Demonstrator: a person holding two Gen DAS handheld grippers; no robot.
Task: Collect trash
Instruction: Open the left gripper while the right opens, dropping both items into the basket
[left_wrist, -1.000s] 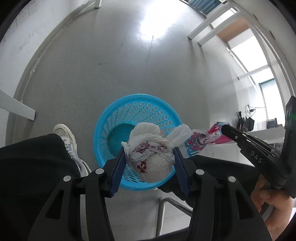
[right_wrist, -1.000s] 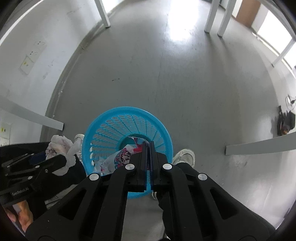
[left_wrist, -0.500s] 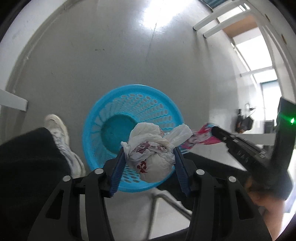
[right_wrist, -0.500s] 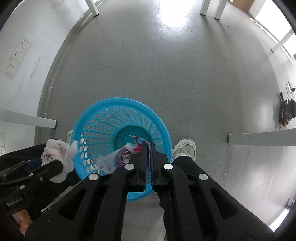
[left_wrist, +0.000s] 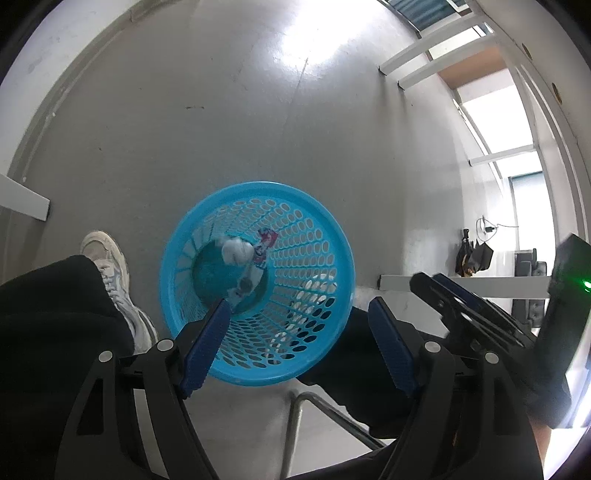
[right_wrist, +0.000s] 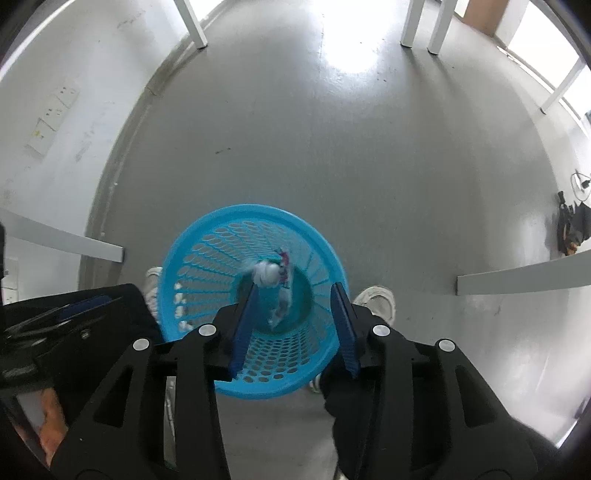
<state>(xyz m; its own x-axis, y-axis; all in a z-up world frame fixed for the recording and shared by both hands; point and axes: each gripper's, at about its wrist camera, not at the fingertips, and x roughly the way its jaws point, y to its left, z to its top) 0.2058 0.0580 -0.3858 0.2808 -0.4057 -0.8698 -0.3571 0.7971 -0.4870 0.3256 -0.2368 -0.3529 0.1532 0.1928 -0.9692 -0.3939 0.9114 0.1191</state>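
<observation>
From the left wrist, the left gripper (left_wrist: 301, 339) points down over a blue perforated plastic basket (left_wrist: 325, 236) standing on the floor. Its jaws have just been opening and stand wide apart with nothing between them. Down in the basket lie a crumpled white wad (left_wrist: 236, 252) and, touching it, a printed pink-and-blue wrapper (left_wrist: 263, 246); both look blurred. The right gripper (left_wrist: 443, 286) shows at the right edge, jaws parted. A white sneaker (left_wrist: 110, 266) and dark trouser legs flank the basket. The grey floor (left_wrist: 258, 129) is smooth and glossy with a bright glare patch; white table legs stand near a window.

From the right wrist, the right gripper (right_wrist: 295, 317) hangs over the same basket (right_wrist: 221, 225), its jaws just opened and empty. The white wad (right_wrist: 266, 274) and wrapper (right_wrist: 284, 284) lie at the bottom. Wall sockets (right_wrist: 51, 118) sit on the white wall at left.
</observation>
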